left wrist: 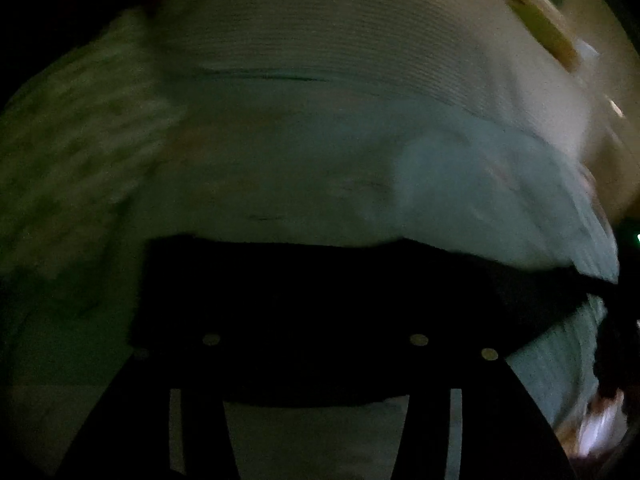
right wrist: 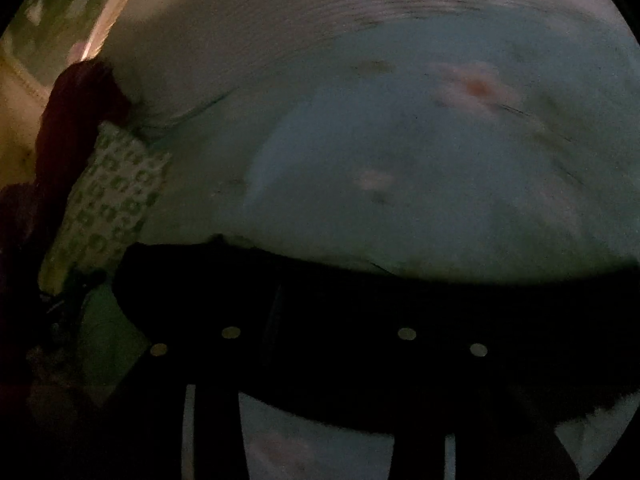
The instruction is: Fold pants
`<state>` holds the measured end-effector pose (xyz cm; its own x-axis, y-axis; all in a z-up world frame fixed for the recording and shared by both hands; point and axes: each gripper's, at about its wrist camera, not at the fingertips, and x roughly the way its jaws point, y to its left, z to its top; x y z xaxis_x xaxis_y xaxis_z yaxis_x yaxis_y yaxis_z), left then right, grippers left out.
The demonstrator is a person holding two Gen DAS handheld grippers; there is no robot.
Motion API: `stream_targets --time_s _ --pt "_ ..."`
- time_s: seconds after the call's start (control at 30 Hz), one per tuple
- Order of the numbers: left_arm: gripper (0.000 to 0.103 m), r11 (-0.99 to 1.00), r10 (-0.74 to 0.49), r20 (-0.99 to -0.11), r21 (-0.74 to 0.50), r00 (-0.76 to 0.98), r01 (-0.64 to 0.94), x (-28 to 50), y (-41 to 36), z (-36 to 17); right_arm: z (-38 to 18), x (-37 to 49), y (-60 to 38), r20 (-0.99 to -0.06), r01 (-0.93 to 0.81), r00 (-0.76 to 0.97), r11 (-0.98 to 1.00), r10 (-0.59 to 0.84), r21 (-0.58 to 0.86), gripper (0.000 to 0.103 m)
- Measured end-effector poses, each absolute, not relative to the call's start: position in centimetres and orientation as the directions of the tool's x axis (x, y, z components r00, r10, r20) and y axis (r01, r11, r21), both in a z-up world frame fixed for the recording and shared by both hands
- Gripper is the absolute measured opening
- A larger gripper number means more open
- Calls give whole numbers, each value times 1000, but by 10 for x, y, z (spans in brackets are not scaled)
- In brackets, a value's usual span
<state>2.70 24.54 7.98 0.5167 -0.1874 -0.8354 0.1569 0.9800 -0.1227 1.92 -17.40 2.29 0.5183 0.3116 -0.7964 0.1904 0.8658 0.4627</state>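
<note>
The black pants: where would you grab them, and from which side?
Judging from the dim views, the black pants are best taken along the straight top edge that spans both views, one hold near each end. Come from the near side, fingers pointing over the pale sheet. Whether the left hand-held gripper or right hand-held gripper already grips is unclear.

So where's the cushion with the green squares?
In the right wrist view the patterned cushion sits at the left edge, on the pale bedsheet, beside a dark red cloth and above the black pants.
</note>
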Motion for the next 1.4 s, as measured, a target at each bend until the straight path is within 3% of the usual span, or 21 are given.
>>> stream_targets --time_s 0.23,0.47,1.0,1.1,1.13,1.17,1.23,1.27,1.4 --pt "50 870 -354 -859 -158 369 466 23 132 71 18 -47 -224 -819 380 534 805 211 456 39" --pt "53 721 -381 -890 -116 250 683 17 33 52 9 -85 -254 -817 497 554 723 161 480 39" --pt "52 574 -274 -953 -56 128 817 15 -31 -7 -15 -101 -282 -799 572 582 620 155 537 39" --pt "38 578 -240 -962 -32 132 815 19 -33 -14 -17 -100 -283 -803 578 579 623 142 527 39" --pt "23 581 -229 -964 -22 138 813 19 -33 -15 -17 -99 -283 -805 578 576 627 139 522 39" --pt "17 585 -211 -966 -3 149 811 22 -33 -18 -18 -98 -283 -808 578 573 631 136 517 38" --pt "8 583 -221 -963 -6 152 812 23 -32 -16 -18 -97 -283 -810 576 573 642 125 506 25" --pt "7 580 -228 -960 -2 160 815 22 -32 -14 -16 -97 -283 -813 573 570 651 119 497 11" --pt "6 566 -263 -948 -2 178 824 19 -32 1 -4 -98 -285 -800 554 593 677 89 485 6"
